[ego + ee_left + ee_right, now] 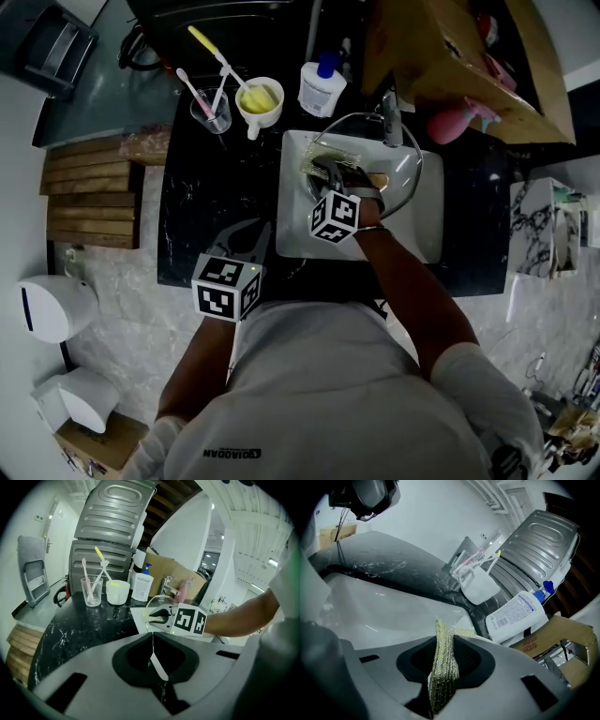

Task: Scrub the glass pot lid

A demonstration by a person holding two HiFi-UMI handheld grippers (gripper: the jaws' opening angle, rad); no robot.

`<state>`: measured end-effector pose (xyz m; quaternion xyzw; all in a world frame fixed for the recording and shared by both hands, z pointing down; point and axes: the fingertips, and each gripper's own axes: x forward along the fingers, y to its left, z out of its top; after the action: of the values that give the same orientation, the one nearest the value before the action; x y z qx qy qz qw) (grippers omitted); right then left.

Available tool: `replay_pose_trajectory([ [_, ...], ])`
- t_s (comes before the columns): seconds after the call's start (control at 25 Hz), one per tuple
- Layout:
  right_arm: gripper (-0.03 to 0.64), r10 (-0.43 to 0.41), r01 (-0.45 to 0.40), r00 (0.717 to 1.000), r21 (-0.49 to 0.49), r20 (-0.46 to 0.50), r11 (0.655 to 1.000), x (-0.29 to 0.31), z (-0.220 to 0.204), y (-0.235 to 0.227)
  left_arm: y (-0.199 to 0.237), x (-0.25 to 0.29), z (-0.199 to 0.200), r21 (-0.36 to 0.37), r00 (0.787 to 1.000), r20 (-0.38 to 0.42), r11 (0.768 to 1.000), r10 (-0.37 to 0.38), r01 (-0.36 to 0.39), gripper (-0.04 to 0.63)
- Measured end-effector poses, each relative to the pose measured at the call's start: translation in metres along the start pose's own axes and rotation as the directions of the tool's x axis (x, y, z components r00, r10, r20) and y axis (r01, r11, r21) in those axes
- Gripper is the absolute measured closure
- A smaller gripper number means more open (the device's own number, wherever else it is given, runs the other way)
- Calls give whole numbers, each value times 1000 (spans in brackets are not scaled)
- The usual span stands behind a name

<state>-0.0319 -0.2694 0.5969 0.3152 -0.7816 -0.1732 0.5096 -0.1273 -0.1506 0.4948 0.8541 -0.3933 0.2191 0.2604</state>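
My left gripper [153, 644] idles at 7 o'clock, jaws pressed together on nothing. Toothbrush cup [212, 111], mug [260, 103] and soap bottle [321, 89] line up at 11. The glass lid [405, 178] lies in the sink [427, 234], far rim tipped up toward the tap [391, 120] at 12. My right gripper [328, 173] clamps the scrub pad [443, 667] against it.

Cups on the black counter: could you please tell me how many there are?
2: a clear glass holding toothbrushes, and a white mug right of it, left of the pump bottle.
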Motion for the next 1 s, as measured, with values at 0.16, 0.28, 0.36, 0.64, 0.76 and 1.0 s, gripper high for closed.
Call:
replay_pose_trajectory([
  [0.16,507,19,-19,1000,-15,13,1000,-2,0,8,-3,-2,-2,2,1000,-3,1000,8,-8,580],
  [0.28,507,27,-26,999,-26,22,999,-3,-1,14,-6,-2,-2,8,1000,-4,1000,12,-11,580],
  [0.36,506,33,-32,999,-29,27,999,-3,-1,17,-7,-3,-3,11,1000,-5,1000,16,-16,580],
  [0.64,507,72,-69,996,-60,46,996,-7,-3,33,-14,-8,-3,13,999,-14,999,30,-30,580],
  [0.76,506,99,-94,993,-85,57,992,-9,-4,42,-12,-6,-5,7,999,-10,999,42,-41,580],
  [1.0,508,170,-160,983,-130,74,979,-14,-6,60,-18,-2,-1,1,999,-2,999,49,-49,580],
])
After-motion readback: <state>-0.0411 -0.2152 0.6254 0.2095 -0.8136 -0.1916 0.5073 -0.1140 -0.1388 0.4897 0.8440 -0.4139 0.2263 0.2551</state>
